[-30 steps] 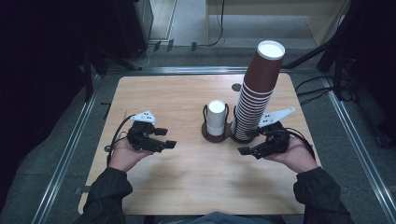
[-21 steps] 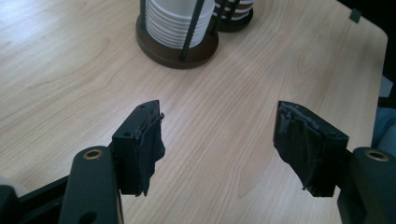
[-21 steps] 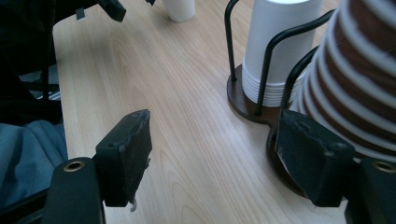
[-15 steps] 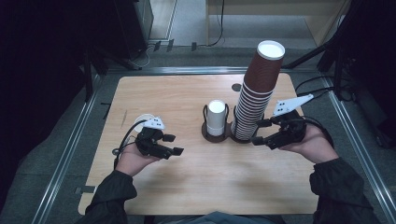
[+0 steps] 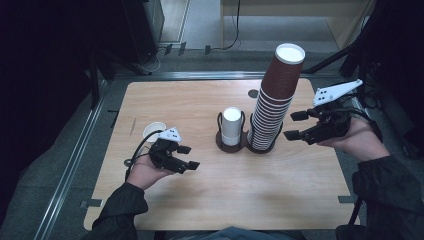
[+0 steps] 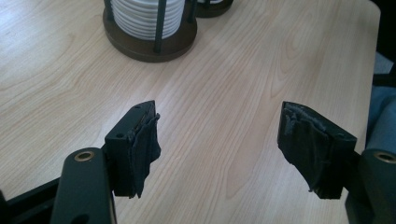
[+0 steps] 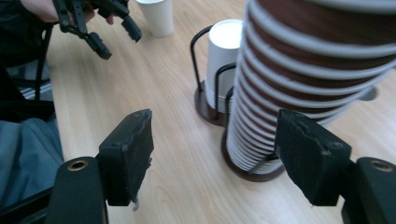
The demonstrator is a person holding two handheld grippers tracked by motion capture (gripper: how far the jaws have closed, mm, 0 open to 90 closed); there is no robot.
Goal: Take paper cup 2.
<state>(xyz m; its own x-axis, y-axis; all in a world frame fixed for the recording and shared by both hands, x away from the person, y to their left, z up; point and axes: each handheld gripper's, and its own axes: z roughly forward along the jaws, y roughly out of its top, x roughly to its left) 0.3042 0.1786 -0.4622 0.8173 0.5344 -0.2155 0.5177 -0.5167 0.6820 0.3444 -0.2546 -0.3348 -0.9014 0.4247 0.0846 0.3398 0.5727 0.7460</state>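
two open grippers, left gripper (image 5: 189,157) empty, white cup (image 7: 158,16) behind it

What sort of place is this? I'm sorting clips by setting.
Probably a lab recording bench, not a café: a bare wooden table set in a metal frame under a fixed camera, cables on the dark floor behind, and a person with handheld grippers working beside a cup stack in a holder.
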